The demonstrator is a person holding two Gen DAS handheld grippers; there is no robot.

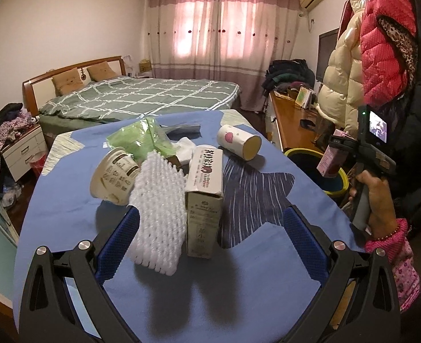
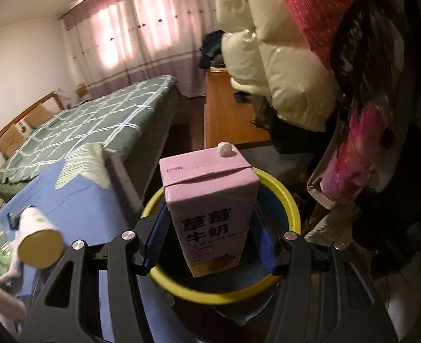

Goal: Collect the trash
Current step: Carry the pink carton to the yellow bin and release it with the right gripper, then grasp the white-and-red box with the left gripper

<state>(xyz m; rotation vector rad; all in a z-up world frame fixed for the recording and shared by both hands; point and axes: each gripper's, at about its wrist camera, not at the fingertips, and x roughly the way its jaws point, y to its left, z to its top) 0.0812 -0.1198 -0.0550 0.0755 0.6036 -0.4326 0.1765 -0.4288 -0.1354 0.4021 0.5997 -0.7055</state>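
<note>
My right gripper (image 2: 210,228) is shut on a pink milk carton (image 2: 210,208), held upright over a yellow-rimmed bin (image 2: 291,203). From the left wrist view the same carton (image 1: 329,161) hangs above the bin (image 1: 301,152) beside the table. My left gripper (image 1: 210,228) stands open over the blue tablecloth (image 1: 67,214). Between its blue pads lie a white foam net (image 1: 160,214) and a beige box (image 1: 204,197). Behind them sit a paper cup on its side (image 1: 113,175), a green plastic bag (image 1: 141,138) and a paper tube (image 1: 239,141).
A bed (image 1: 141,94) stands behind the table, with a wooden desk (image 1: 290,117) to the right. Puffy coats (image 1: 376,57) hang close above the bin. A person's hand (image 1: 376,197) in a pink sleeve holds the right gripper's handle.
</note>
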